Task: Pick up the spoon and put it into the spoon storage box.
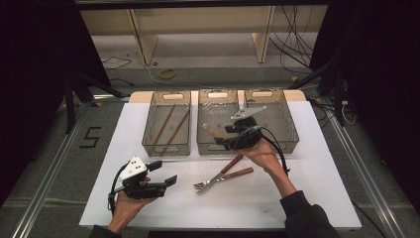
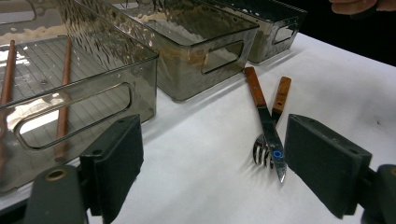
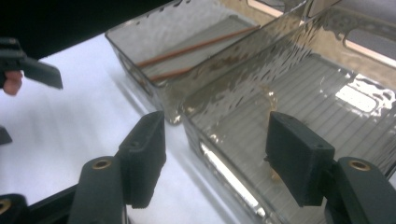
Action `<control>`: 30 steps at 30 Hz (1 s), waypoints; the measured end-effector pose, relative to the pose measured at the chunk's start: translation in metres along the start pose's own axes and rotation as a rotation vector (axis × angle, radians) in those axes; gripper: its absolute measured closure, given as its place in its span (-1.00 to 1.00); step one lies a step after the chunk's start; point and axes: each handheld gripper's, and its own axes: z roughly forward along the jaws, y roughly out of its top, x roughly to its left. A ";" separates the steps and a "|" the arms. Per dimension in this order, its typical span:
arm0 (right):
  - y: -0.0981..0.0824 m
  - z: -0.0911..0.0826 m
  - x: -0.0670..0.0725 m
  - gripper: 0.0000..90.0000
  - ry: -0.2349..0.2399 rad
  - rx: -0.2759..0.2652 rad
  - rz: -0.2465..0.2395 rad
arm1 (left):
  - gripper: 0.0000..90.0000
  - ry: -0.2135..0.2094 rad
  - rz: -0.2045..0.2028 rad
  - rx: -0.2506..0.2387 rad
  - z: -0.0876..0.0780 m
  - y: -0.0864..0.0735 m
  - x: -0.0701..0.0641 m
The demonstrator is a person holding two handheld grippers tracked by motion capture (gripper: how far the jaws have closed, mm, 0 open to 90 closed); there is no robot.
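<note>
A wooden-handled fork [image 1: 218, 179] and knife [image 1: 225, 171] lie crossed on the white table [image 1: 307, 188], in front of three smoky clear bins. The left bin [image 1: 167, 145] holds two brown chopsticks [image 1: 168, 126]. My right gripper [image 1: 227, 136] hangs over the front wall of the middle bin [image 1: 218, 94]. In the right gripper view that gripper [image 3: 215, 154] is open and empty, its jaws straddling the bin's near corner. My left gripper [image 1: 166, 172] rests low at the front left, open and empty. In the left gripper view it [image 2: 210, 163] points toward the knife [image 2: 261, 109] and fork [image 2: 281, 93].
The right bin [image 1: 291, 126] stands beside the middle one at the back. Past the table are a wooden shelf frame [image 1: 143, 39], loose cables and a yellow ring [image 1: 167, 74] on the floor. A "5" mark [image 1: 90, 137] is on the floor at the left.
</note>
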 end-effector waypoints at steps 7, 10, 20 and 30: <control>-0.016 0.001 0.000 -0.14 -0.002 0.003 0.017 | -0.57 -0.004 0.005 0.003 0.001 0.001 -0.001; -0.020 0.003 0.000 -0.14 0.000 0.010 0.015 | -0.57 -0.003 0.004 0.005 0.001 0.001 0.000; -0.032 0.009 -0.001 -0.14 0.007 0.044 0.027 | -0.57 -0.003 0.004 0.006 0.001 0.000 0.000; -0.038 0.016 -0.002 0.03 0.009 0.088 0.025 | -0.57 0.000 0.004 0.005 0.000 0.000 0.000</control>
